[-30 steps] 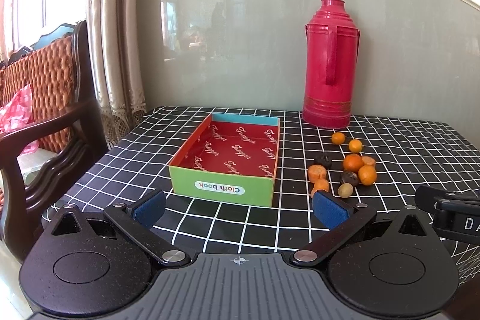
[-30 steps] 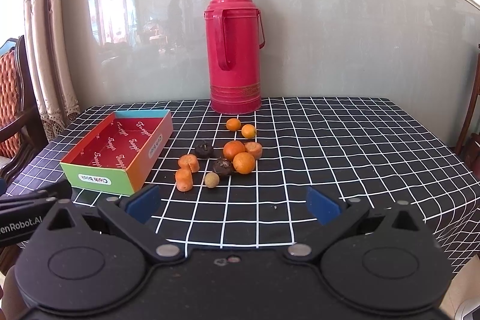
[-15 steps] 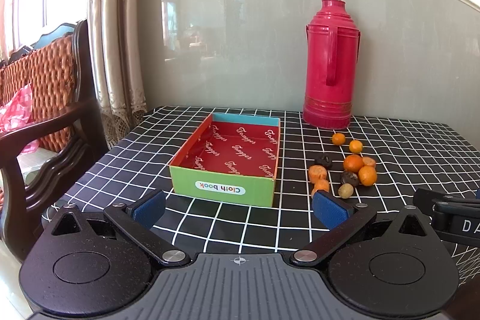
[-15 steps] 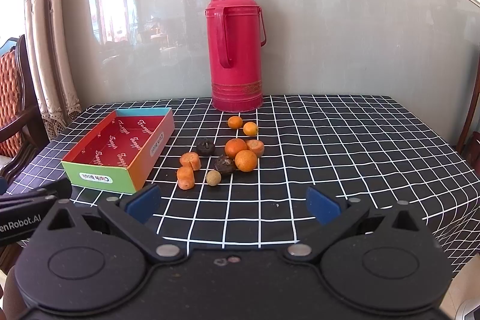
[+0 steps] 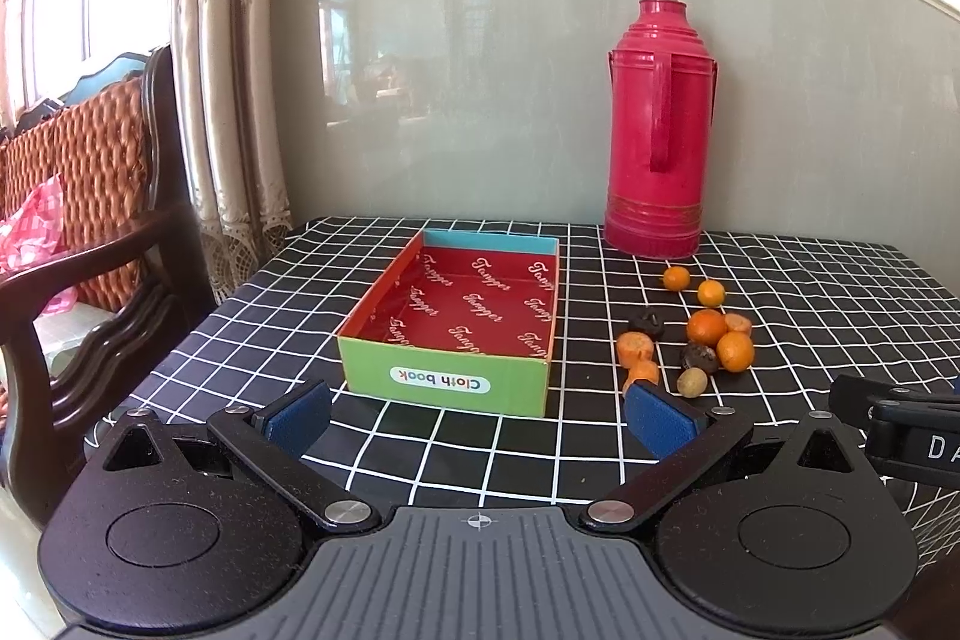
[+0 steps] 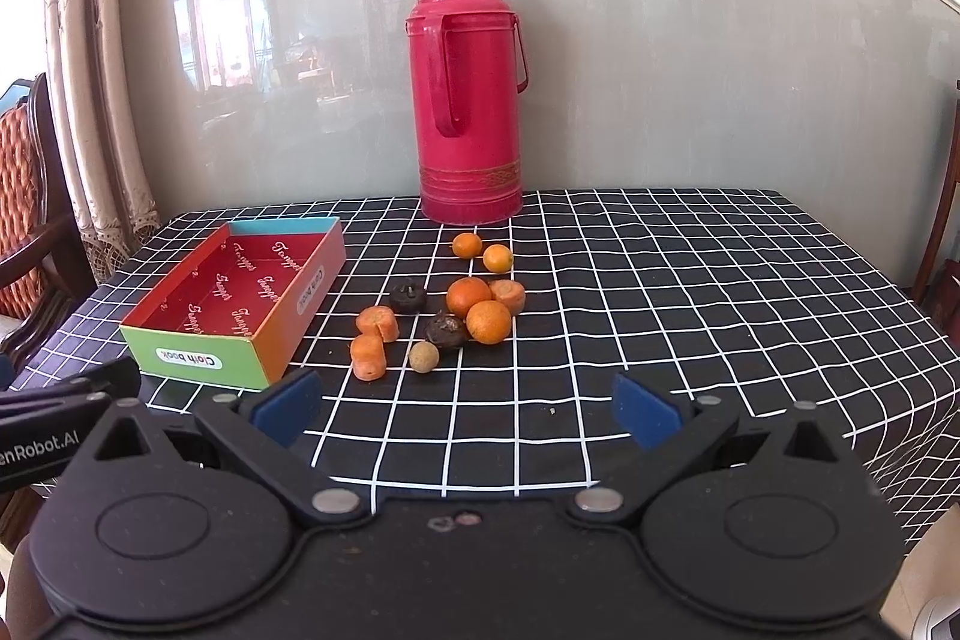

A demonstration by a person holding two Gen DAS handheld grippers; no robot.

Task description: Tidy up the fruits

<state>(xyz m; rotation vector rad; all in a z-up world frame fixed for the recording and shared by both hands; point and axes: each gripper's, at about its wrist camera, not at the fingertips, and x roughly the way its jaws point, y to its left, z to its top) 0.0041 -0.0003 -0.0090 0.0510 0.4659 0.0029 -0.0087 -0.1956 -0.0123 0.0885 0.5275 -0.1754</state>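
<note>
An open, empty box [image 5: 456,322] with a red inside and a green front wall sits on the checked tablecloth; it also shows in the right wrist view [image 6: 240,304]. Right of it lies a loose cluster of fruit [image 6: 462,304]: several small oranges [image 6: 489,321], carrot pieces [image 6: 368,355], two dark fruits [image 6: 446,330] and a small tan one [image 6: 423,357]. The cluster also shows in the left wrist view [image 5: 702,334]. My left gripper [image 5: 480,415] is open and empty, in front of the box. My right gripper [image 6: 465,406] is open and empty, in front of the fruit.
A tall red thermos flask [image 6: 467,124] stands at the back by the wall, behind the fruit. A dark wooden chair [image 5: 90,244] stands off the table's left edge, by curtains. The tablecloth [image 6: 690,292] runs to the right of the fruit.
My right gripper has moved a little closer to the fruit. My left gripper has barely moved. Both stay open.
</note>
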